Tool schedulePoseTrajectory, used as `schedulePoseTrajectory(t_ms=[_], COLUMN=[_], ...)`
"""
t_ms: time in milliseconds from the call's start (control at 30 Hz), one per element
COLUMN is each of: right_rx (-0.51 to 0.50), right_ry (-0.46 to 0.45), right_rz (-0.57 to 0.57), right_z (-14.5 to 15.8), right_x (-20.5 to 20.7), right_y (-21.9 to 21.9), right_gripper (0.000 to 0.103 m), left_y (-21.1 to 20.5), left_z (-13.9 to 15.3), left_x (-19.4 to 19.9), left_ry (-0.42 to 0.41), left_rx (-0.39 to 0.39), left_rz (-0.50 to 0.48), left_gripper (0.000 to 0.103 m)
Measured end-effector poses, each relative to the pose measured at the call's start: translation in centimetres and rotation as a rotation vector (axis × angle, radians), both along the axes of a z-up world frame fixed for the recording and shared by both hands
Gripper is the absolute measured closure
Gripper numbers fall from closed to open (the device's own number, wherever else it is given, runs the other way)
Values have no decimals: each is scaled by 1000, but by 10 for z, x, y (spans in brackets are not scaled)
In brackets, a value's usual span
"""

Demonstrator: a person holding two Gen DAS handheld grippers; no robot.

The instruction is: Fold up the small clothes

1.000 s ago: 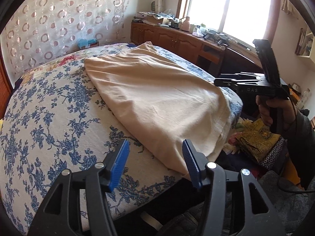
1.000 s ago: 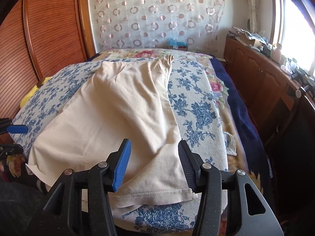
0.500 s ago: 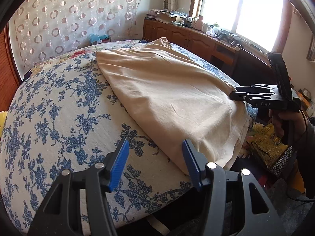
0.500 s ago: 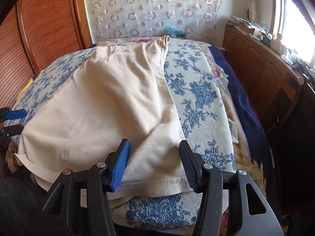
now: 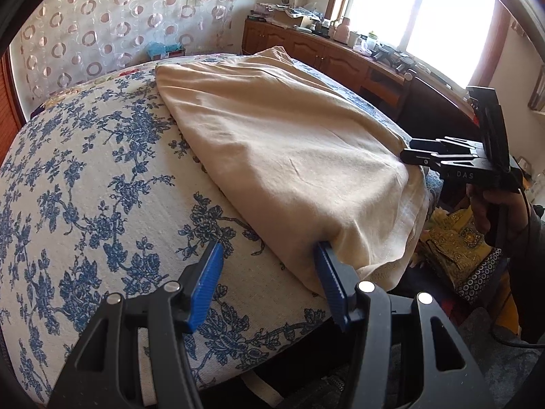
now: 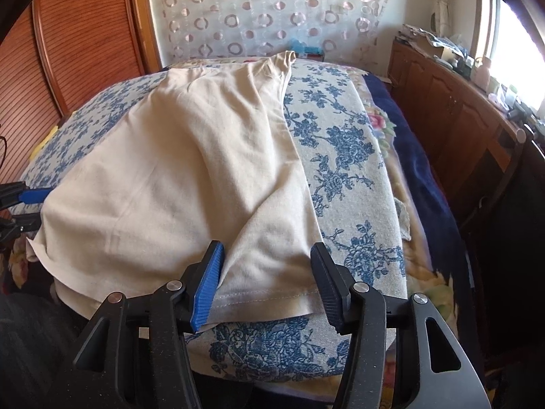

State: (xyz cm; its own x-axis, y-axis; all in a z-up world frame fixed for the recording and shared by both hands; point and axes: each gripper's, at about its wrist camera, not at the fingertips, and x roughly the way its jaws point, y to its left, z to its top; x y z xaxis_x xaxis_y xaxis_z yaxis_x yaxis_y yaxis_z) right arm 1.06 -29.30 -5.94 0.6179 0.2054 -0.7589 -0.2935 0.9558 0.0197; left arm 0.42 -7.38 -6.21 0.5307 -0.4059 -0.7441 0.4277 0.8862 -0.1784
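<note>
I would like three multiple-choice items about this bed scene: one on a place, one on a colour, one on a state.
1. Where does the beige garment lie?
A. on the floral bedspread
B. on the wooden cabinet
C. on the floor

2. What colour are the pads of the tongs?
A. red
B. blue
C. green

3. How is the garment's near hem?
A. rolled into a ball
B. hanging on a hook
C. lying at the bed's edge between the right tongs

Answers:
1 A, the printed cover shows around it.
2 B, ribbed blue pads face inward.
3 C, the stitched hem spans the opening gap, unpinched.
</note>
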Motion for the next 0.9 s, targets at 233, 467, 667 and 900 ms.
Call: schedulePoseTrajectory(t_ms=[233,467,667,900], right_rx=[4,5,62,216], right_ry=[9,15,39,-76], right_rz=[-15,57,137,141], right_z=[-5,-4,-3,38], right_x=[11,2,1,-3], right_y=[-3,6,13,6], right_gripper=[39,54,90,93], left_y=[-2,-9,-15,8], left_z=[-3,-4,-3,41], left_x=[1,-2,0,5], left_ry=[22,22,31,-93], left_rx=[-24,-47,-61,-155], left_rz=[-21,-73,-114,-60], left_gripper=[48,56,97,101])
